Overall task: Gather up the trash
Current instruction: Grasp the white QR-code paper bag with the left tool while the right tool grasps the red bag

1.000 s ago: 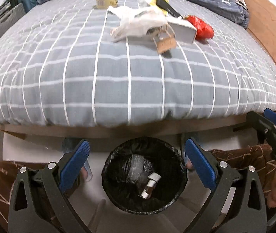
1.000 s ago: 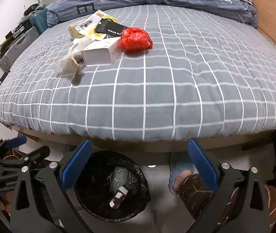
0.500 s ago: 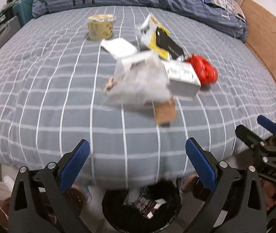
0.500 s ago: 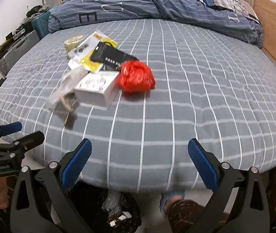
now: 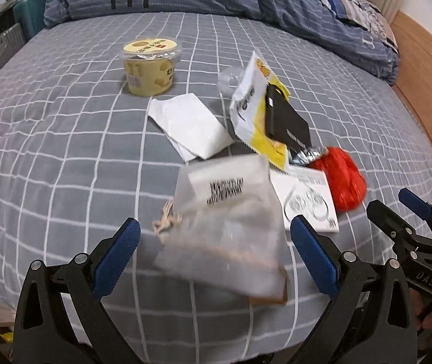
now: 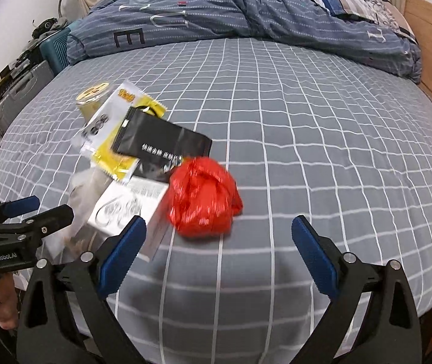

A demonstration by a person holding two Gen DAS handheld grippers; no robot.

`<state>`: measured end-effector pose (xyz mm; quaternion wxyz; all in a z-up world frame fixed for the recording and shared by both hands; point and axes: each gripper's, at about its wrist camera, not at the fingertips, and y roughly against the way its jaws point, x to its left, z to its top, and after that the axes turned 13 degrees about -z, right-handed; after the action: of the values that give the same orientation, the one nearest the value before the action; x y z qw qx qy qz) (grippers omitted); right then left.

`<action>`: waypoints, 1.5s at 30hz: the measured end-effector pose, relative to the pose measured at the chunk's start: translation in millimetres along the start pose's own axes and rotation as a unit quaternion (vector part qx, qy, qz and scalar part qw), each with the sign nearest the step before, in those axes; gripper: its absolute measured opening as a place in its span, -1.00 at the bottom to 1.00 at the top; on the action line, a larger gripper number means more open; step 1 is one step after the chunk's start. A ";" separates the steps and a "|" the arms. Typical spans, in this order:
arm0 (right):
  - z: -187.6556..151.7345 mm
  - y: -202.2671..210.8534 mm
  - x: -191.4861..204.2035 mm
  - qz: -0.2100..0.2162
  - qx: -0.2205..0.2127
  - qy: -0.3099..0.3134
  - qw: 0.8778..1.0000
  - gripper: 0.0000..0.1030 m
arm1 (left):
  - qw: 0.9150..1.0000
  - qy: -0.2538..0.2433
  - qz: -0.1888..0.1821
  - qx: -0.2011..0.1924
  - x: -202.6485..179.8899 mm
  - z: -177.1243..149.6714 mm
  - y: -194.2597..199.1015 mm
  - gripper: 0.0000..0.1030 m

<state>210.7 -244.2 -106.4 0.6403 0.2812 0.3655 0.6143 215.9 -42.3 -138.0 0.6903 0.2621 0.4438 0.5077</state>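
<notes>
Trash lies in a cluster on the grey checked bed (image 5: 64, 157). My left gripper (image 5: 216, 248) is open, its blue pads either side of a translucent plastic bag (image 5: 225, 221) with a barcode label and string. Beyond it lie a white box (image 5: 307, 200), a red crumpled bag (image 5: 346, 182), a yellow-white snack wrapper (image 5: 255, 103), a black packet (image 5: 285, 121), a white paper (image 5: 191, 124) and a yellow lidded cup (image 5: 150, 66). My right gripper (image 6: 219, 248) is open just in front of the red crumpled bag (image 6: 204, 197), with the white box (image 6: 128, 206) at its left finger.
A dark blue duvet (image 6: 246, 15) is bunched at the head of the bed. A wooden bed frame (image 5: 428, 75) runs along the right side. Suitcases and clutter (image 6: 18, 82) stand left of the bed. The right half of the mattress (image 6: 322, 136) holds no trash.
Both grippers rose from above the black-lined bin at the bed's foot and moved forward over the mattress. The trash pile now sits close in front of them; the bin has dropped out of view.
</notes>
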 end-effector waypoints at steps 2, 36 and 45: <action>4.9 -8.6 0.5 0.003 0.004 -0.001 1.000 0.75 | 1.000 0.000 -0.002 0.003 0.7 4.8 -7.4 0.89; 13.2 -28.6 11.4 0.047 0.054 -0.005 0.997 -0.37 | 0.997 0.054 -0.036 0.051 18.5 29.3 -33.9 0.11; 9.5 -9.3 8.6 0.046 0.044 -0.013 0.998 -0.37 | 0.999 0.038 -0.022 0.031 14.7 23.2 -4.5 0.09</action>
<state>223.6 -235.6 -109.5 0.6027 0.3339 0.3705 0.6229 239.7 -28.0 -135.9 0.6754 0.2538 0.4913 0.4879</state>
